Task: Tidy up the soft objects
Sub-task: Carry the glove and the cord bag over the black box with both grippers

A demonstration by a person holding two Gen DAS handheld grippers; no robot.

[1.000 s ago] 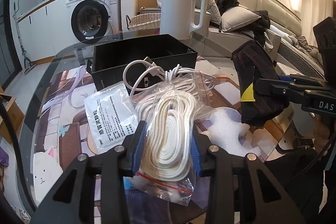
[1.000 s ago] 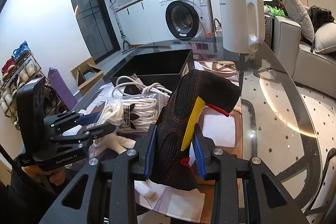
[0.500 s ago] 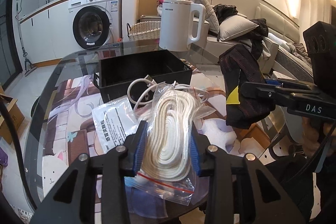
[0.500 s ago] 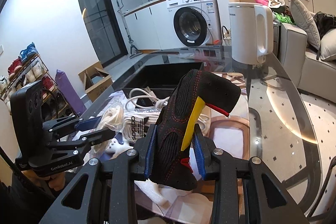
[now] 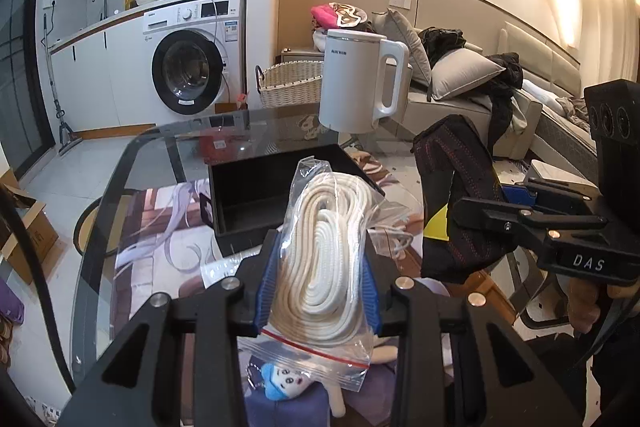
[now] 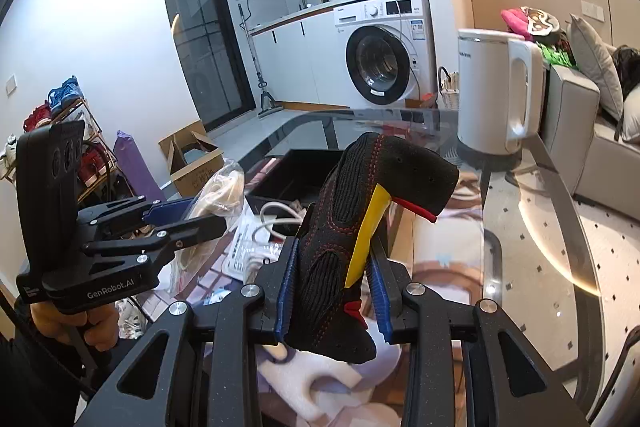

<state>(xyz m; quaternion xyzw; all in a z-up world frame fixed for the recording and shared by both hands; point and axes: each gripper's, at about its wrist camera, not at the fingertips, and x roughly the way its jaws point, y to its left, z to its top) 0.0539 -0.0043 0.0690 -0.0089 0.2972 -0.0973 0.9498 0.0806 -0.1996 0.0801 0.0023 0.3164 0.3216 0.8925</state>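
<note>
— What have I got in each claw?

— My left gripper [image 5: 318, 291] is clamped on a clear zip bag of white rope [image 5: 320, 267], held up above the glass table [image 5: 160, 155], with the open black box [image 5: 256, 195] just beyond it. My right gripper [image 6: 332, 287] pinches a black glove [image 6: 360, 227] with a yellow strip.

— And around them?

— A white charging cable [image 6: 276, 223] lies beside the box; a white kettle [image 5: 360, 83] stands at the far edge.

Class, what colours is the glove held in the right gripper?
The glove is black with red stitching and a yellow strip; clearest in the right wrist view.
</note>
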